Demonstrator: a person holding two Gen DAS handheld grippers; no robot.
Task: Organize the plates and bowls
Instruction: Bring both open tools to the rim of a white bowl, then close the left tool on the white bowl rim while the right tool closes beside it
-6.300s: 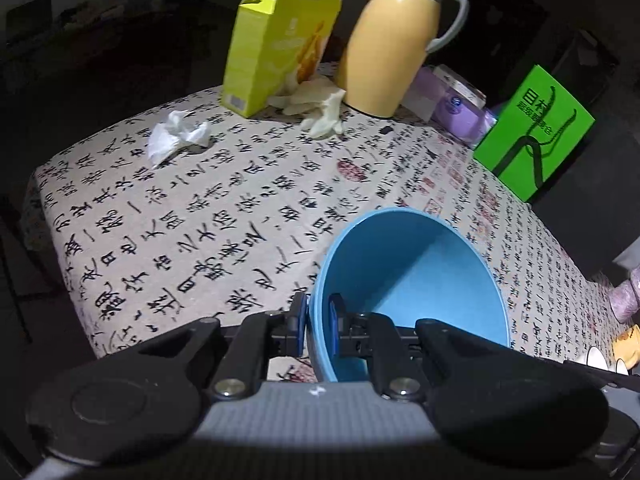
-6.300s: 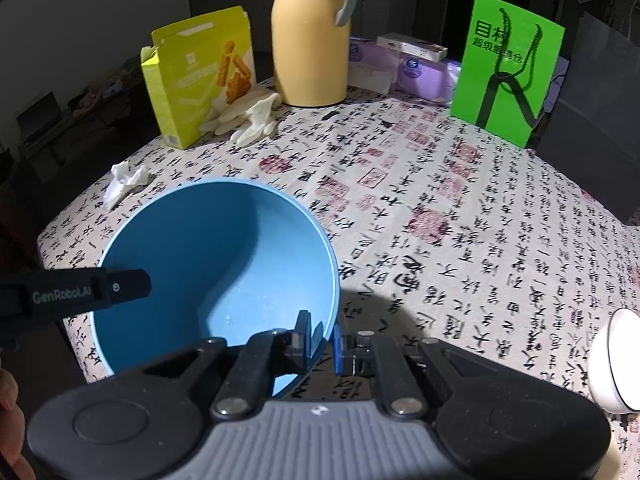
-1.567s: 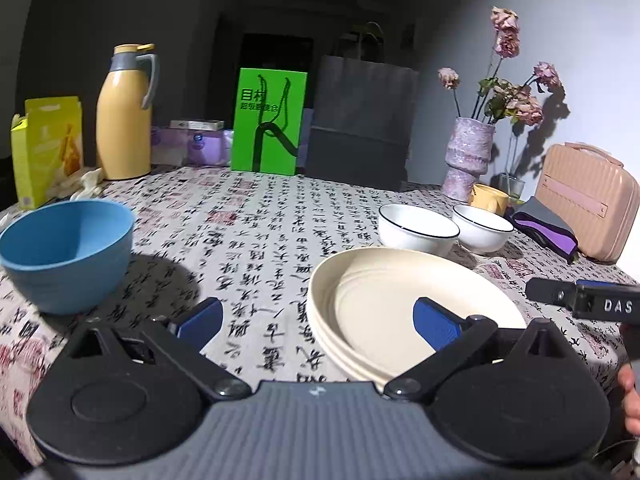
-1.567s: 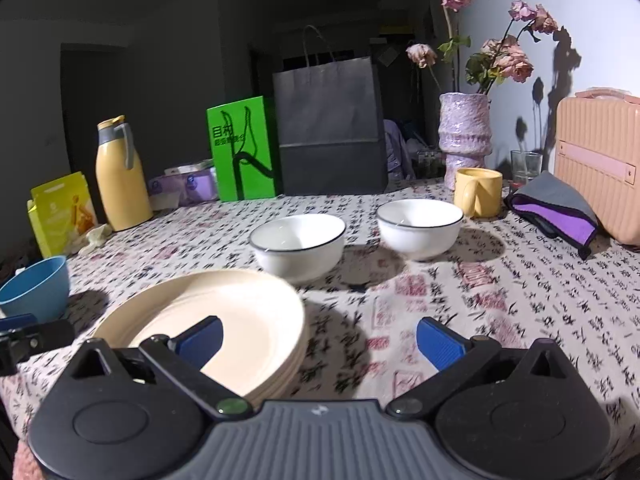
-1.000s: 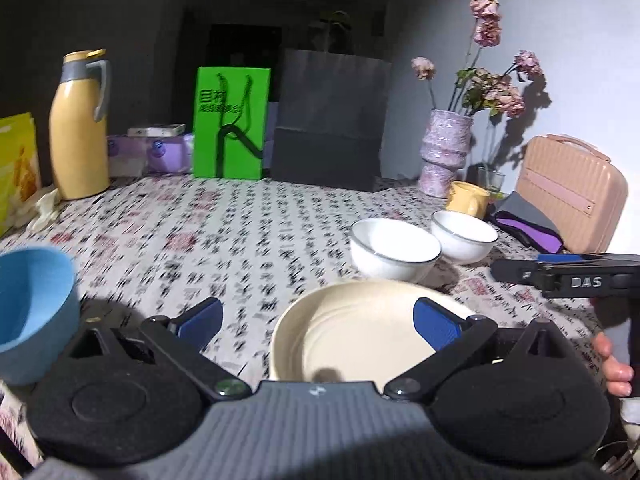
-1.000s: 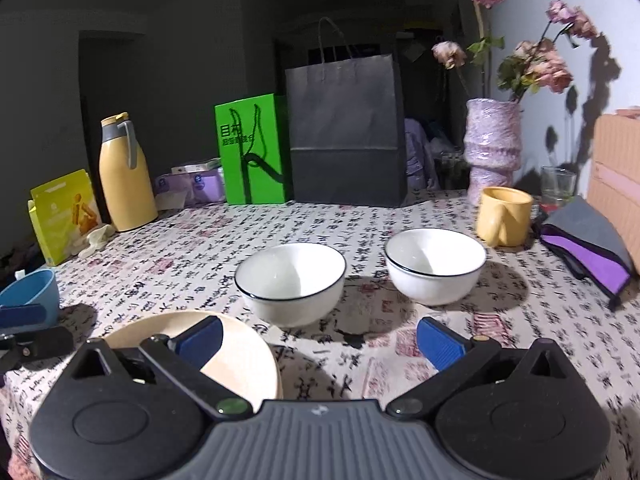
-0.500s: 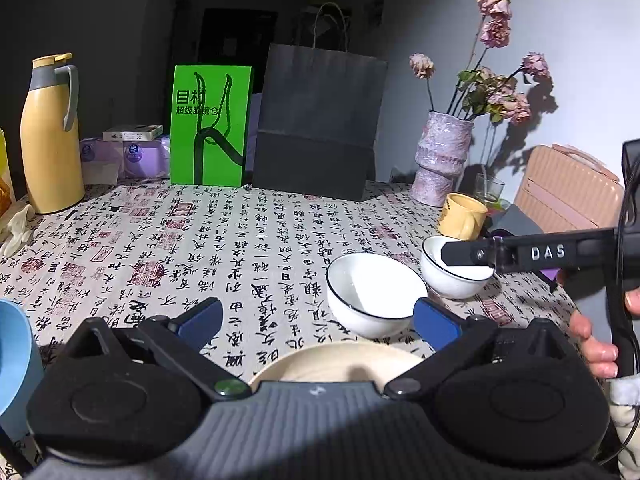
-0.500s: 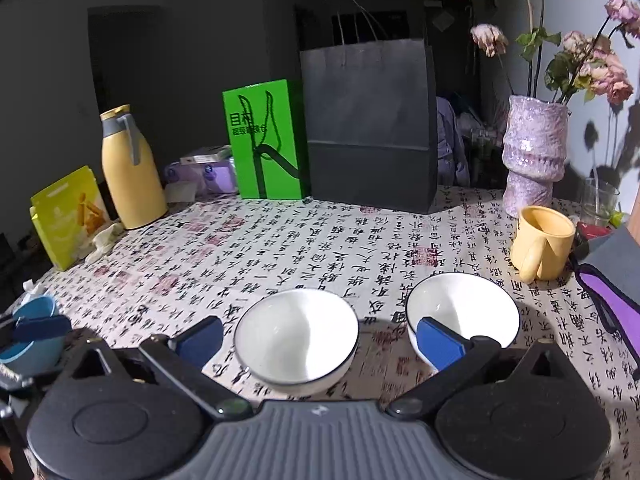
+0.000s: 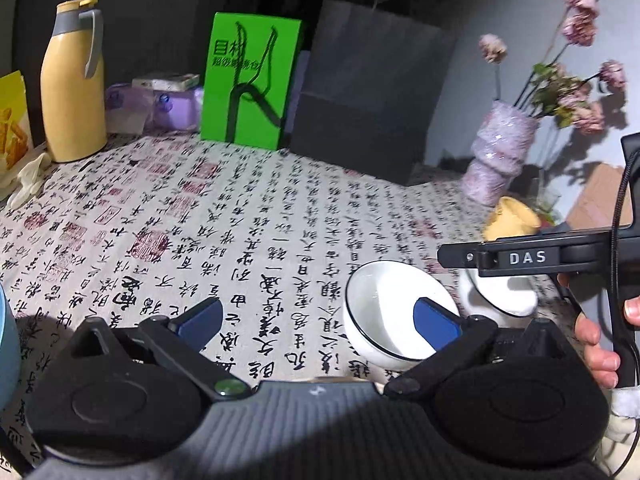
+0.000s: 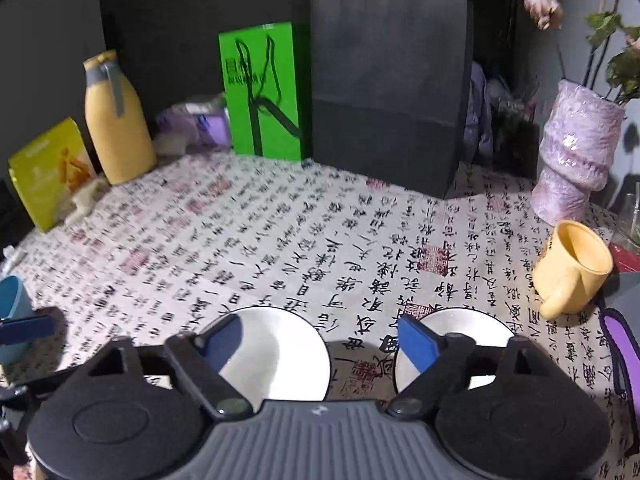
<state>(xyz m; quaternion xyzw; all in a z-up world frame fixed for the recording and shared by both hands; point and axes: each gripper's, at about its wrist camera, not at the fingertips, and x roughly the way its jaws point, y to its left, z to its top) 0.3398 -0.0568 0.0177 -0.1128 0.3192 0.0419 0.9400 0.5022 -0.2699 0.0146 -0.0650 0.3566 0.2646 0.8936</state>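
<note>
- My left gripper point(image 9: 316, 322) has its fingers wide apart, nothing between them, hovering over the worktop point(image 9: 248, 216).
- My right gripper point(image 10: 320, 338) fingers are apart and closing; only cloth lies in the gap, nothing gripped.
- Two white bowls with dark rims sit side by side on the worktop: left white bowl point(image 10: 280, 352) is behind my right gripper's left finger, right white bowl point(image 10: 476, 332) behind its right finger.
- In the left wrist view the left white bowl point(image 9: 384, 312) is behind my right finger pad, with the right white bowl point(image 9: 500, 296) just beyond, partly covered by my right gripper's arm.
- Blue bowl point(image 10: 14, 308) is at the far left edge, well apart from the white ones.
- A sliver of cream plate point(image 9: 340, 379) shows at the left gripper body's edge.
- Yellow mug point(image 10: 576, 272) stands near the right white bowl, purple vase point(image 10: 572, 168) behind it.
- Back of the worktop: black paper bag point(image 10: 388, 88), green bag point(image 10: 264, 88), yellow thermos point(image 10: 116, 128), yellow box point(image 10: 48, 184).
- My right hand point(image 9: 600, 344) shows at the right edge.
</note>
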